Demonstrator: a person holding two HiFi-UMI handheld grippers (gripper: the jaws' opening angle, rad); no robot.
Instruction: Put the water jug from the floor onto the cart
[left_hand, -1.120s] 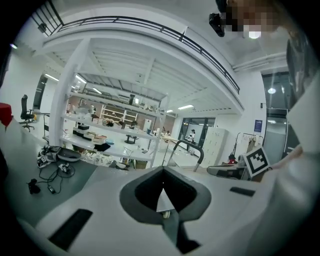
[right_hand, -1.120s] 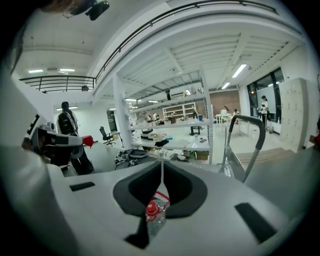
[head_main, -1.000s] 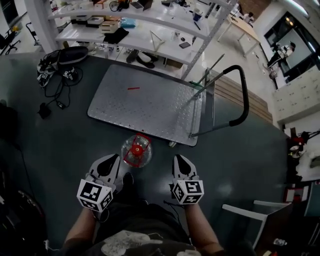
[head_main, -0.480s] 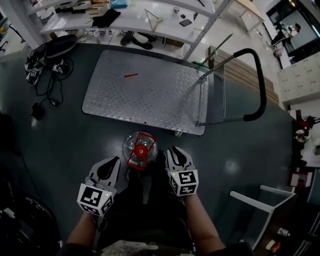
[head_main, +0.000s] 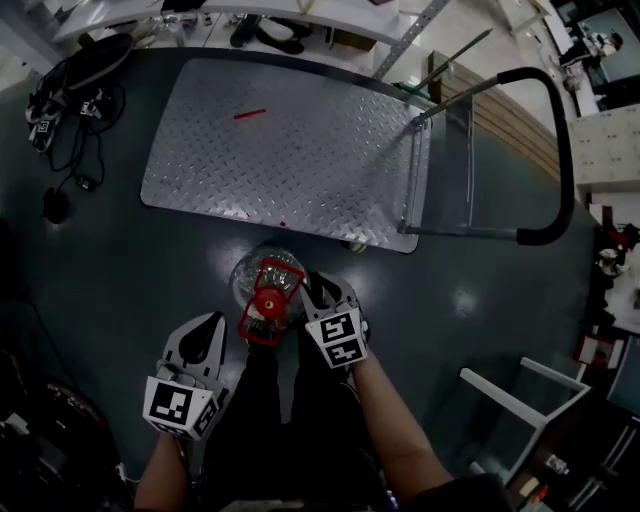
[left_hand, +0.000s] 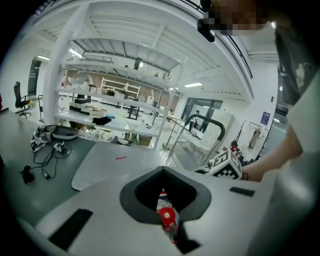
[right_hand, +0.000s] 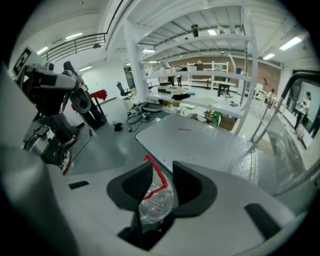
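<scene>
My left hand-held gripper (head_main: 208, 324) hangs just beside the water jug (head_main: 262, 283) with its jaws together, holding nothing; only the jug's red cap (left_hand: 166, 215) shows past them. My right hand-held gripper (right_hand: 162, 169) is opening, its jaws astride the thin red handle (right_hand: 156, 181) and the jug's clear shoulder, not pressing yet. The jug stands on the floor (head_main: 110, 250), just short of the cart (head_main: 280, 150).

I judge the risk lies in closing on that thin handle alone. The jug could swing or slip out, with my left side giving no support. It might also knock the deck's edge and push the cart away.

From above, cap and handle cover the jug's body, so I can't tell how full it is. The small red thing (head_main: 250, 114) on the deck is too small to name.
</scene>
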